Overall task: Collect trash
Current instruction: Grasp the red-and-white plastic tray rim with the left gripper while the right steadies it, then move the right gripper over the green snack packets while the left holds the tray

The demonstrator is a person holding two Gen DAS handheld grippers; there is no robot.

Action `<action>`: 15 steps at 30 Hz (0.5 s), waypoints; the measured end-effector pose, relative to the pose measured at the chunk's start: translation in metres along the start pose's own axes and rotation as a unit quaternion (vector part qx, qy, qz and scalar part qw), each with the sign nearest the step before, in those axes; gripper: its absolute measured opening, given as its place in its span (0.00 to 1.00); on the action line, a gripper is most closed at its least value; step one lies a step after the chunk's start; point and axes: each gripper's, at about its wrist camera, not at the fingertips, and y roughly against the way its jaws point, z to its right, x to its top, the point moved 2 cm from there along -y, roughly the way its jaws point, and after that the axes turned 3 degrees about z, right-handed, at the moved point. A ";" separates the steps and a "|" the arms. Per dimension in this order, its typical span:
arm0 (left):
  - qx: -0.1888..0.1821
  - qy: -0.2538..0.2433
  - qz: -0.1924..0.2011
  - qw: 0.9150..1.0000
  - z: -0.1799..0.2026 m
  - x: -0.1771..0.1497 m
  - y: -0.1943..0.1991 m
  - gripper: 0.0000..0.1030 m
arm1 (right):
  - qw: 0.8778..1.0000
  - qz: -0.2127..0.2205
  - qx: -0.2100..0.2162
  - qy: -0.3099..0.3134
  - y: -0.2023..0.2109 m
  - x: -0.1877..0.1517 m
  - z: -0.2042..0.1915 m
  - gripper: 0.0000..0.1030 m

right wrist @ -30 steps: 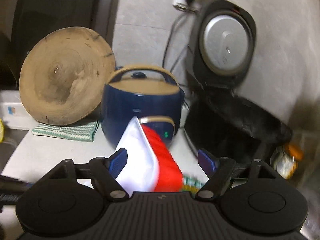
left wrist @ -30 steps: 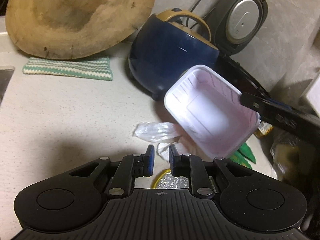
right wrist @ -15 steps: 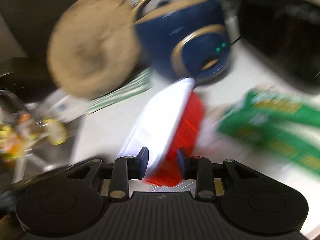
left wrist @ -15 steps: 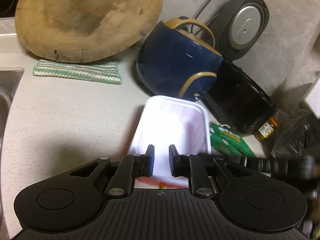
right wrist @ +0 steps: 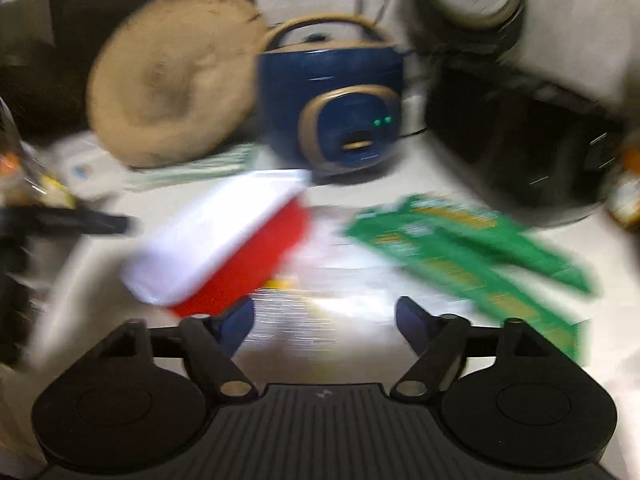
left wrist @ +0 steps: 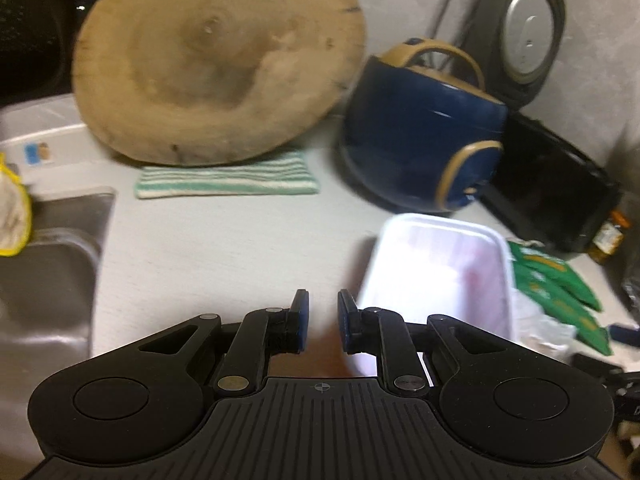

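Note:
A plastic tray (left wrist: 440,272), white inside and red outside (right wrist: 216,240), rests tilted on the counter over the crumpled clear plastic (left wrist: 536,320). Green packets (right wrist: 472,240) lie just right of it (left wrist: 556,280). My right gripper (right wrist: 324,320) is low over shiny foil litter, its jaws opening wide. The tray is ahead of its left fingertip (right wrist: 240,320), not between the pads. My left gripper (left wrist: 320,320) hovers left of the tray, its pads a narrow gap apart with nothing between them. The right wrist view is blurred by motion.
At the back stand a round wooden board (left wrist: 216,64), a blue rice cooker (left wrist: 420,132) and a black cooker with its lid up (left wrist: 552,192). A striped cloth (left wrist: 228,180) lies under the board. A steel sink (left wrist: 48,272) is at the left, a jar (left wrist: 608,236) at the right.
The right gripper sank toward the counter, closed on the tray, then opened and let go; the tray now rests on the counter. The left view swung left, bringing the sink in.

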 end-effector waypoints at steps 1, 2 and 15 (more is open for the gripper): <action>0.002 0.004 0.001 1.000 -0.003 0.001 -0.001 0.18 | 0.999 0.006 -0.034 0.023 -0.001 -0.003 0.006 0.81; -0.004 0.012 0.003 1.000 -0.005 0.002 -0.001 0.18 | 0.997 0.012 -0.058 0.043 -0.002 -0.006 0.011 0.81; -0.077 -0.057 -0.035 0.995 0.024 0.006 -0.037 0.19 | 0.992 -0.060 -0.101 -0.043 -0.068 -0.014 0.121 0.82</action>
